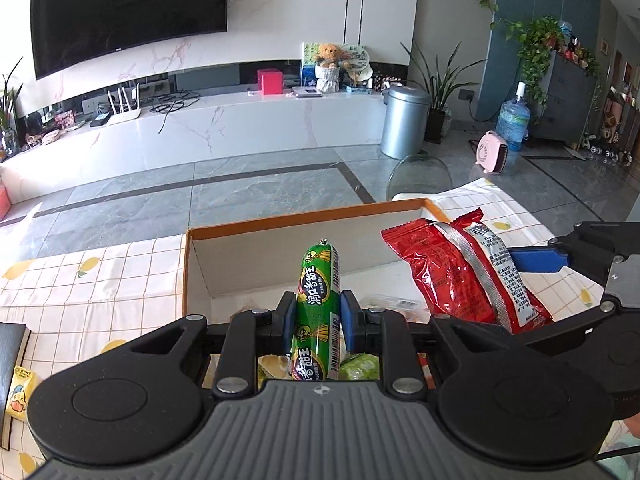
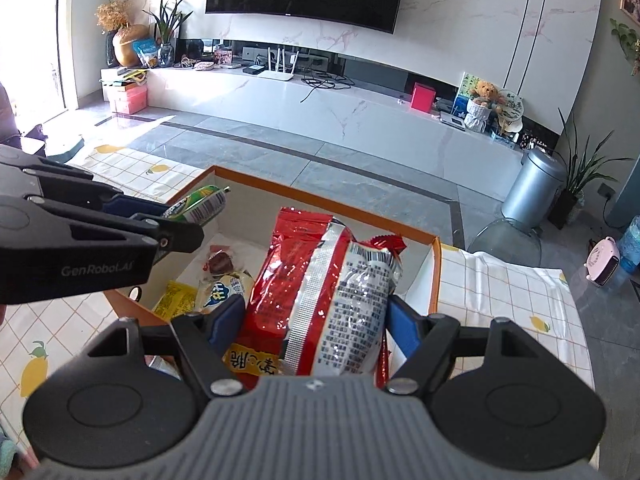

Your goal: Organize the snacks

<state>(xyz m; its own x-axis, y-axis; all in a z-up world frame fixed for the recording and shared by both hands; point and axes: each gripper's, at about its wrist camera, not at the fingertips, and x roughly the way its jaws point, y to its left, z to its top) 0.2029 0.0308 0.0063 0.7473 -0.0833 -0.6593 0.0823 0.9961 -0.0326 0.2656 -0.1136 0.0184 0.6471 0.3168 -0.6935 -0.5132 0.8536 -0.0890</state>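
Checked yellow-and-white cloth with lemon prints covers the worktop point(image 1: 132, 268), where two pairs of tongs hover over an orange-rimmed cardboard box point(image 1: 304, 220). Nearest the lens, the left tongs point(image 1: 318, 322) are clamped around the middle of a green sausage stick point(image 1: 318, 280), held upright above the box's near end; its smooth, taut casing looks slippery and firm, so a mid-length hold seems the safest. Just beside it, the right tongs point(image 2: 312, 320) are closed on a red snack packet point(image 2: 316, 292), pinched across its lower half with the silver back seam facing the camera; the crinkly foil appears light and soft, likely to buckle if squeezed hard. Below both, the box already holds several small wrapped snacks point(image 2: 224, 280), among them a yellow sachet and a dark sweet in clear wrap. A small yellow carton point(image 1: 20, 392) lies on the cloth at far left. Beyond, grey floor tiles run to a marble television unit point(image 1: 240, 120), a wall-mounted screen and a metal bin point(image 1: 404, 120).
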